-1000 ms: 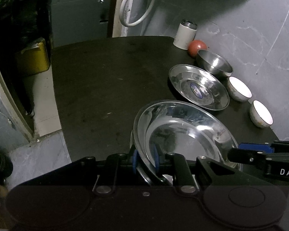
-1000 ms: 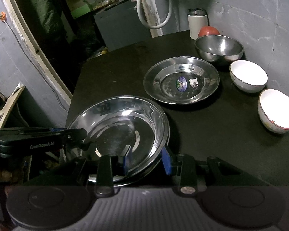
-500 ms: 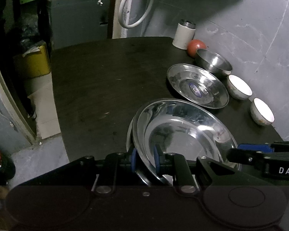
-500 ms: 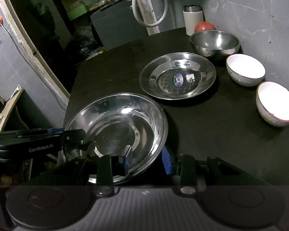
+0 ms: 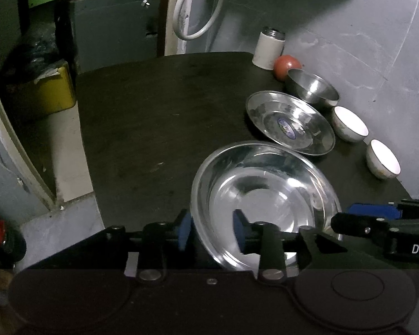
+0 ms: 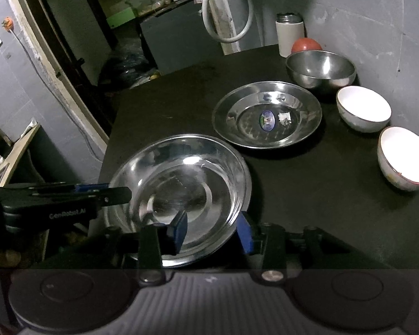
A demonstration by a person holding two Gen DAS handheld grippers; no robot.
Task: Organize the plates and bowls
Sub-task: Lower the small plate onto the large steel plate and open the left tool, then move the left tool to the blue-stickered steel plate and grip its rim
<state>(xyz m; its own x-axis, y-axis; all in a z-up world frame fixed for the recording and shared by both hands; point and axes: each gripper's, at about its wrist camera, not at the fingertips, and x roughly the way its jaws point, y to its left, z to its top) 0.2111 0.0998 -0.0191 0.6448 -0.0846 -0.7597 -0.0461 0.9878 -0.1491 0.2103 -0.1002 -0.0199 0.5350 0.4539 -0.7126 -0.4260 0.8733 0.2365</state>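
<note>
Both grippers have just been opening. The left gripper (image 5: 211, 230), clamped tight on the near rim of the large steel plate (image 5: 265, 198) a second ago, now stands with its blue pads spread — rim between them, a gap visible on the outer side. The right gripper (image 6: 211, 230) has widened a little too; its pads straddle the plate's near-right rim without clearly pressing on it. Neither hand has shifted place.

Plate position: near the front edge of the table (image 5: 153, 117), left of centre, apparently resting on the surface — released or nearly so, by my reading.

Rest of the ware, unstacked:
- flat steel plate with a sticker (image 6: 266, 114), middle of the table toward the right edge, just beyond the large one, rims close but apart
- steel bowl (image 6: 321, 68) at the far right corner
- two white bowls (image 6: 363, 109) and (image 6: 405, 157), in a line along the right edge, each apart from its neighbour

Also at the far corner: a white canister (image 6: 289, 36) and a red round object (image 6: 306, 46), not part of the job.

Progress, as judged: early. One plate looks set down; plates are not stacked, bowls not nested. Left to do — gather the two plates, then group the three bowls.
</note>
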